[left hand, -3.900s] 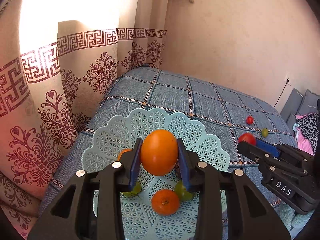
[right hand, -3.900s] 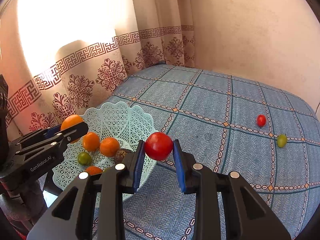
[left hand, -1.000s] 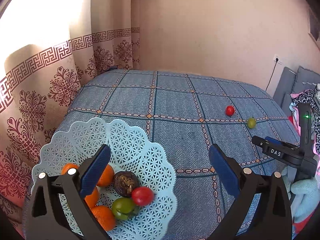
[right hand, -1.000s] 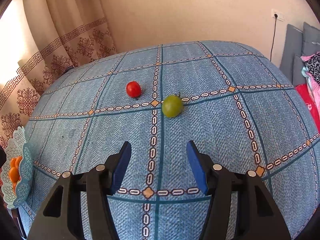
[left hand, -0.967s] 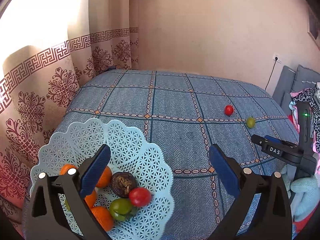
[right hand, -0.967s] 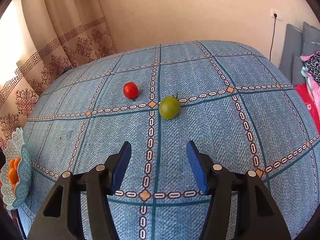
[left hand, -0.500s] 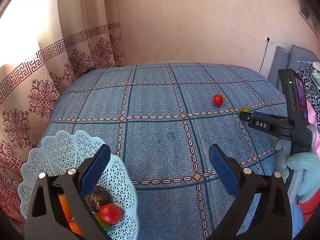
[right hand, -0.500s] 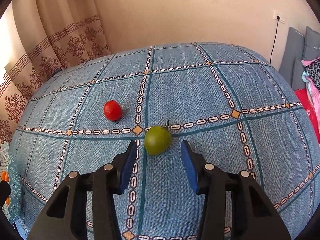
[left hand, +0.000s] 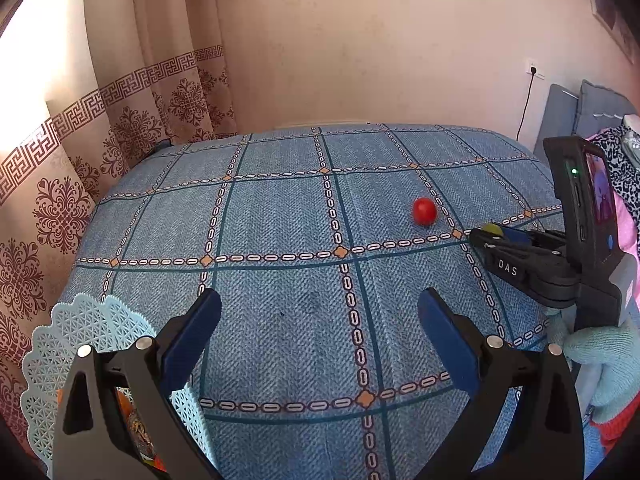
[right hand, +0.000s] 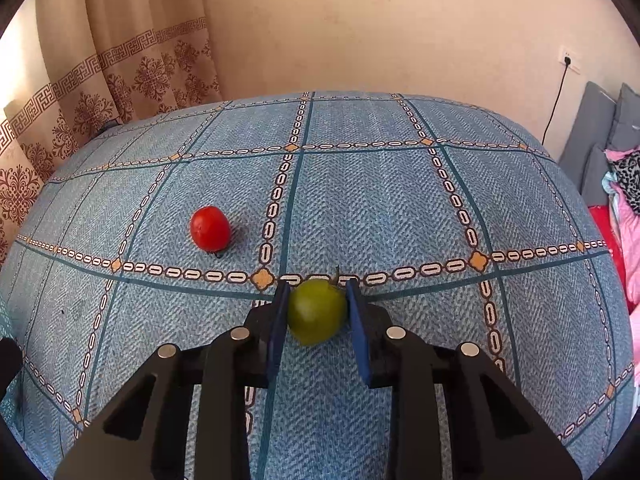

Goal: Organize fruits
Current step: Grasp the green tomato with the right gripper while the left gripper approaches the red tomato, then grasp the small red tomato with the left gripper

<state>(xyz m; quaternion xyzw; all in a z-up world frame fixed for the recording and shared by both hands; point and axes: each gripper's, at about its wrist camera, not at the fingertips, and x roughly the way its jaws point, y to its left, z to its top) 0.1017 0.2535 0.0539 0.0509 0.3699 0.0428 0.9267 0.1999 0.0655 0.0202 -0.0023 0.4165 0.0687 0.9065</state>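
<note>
Right tool closed onto green tomato | left tool wide, empty | basket cut off

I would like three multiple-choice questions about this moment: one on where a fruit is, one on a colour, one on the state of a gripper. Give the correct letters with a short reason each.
1. Where does the red tomato lie?
A. on the blue bedcover
B. in the basket
C. between the left fingers

2. What colour is the fruit between the fingers of the right hand-held gripper?
A. orange
B. green
C. purple

3. How is the left hand-held gripper?
A. shut on a fruit
B. shut on nothing
C. open and holding nothing

Answers:
1 A: the red tomato sits alone on the blue bedcover, away from the basket.
2 B: the green tomato sits between the blue pads of the right hand-held gripper.
3 C: the left hand-held gripper has its fingers spread wide, with only cloth showing between them.
</note>
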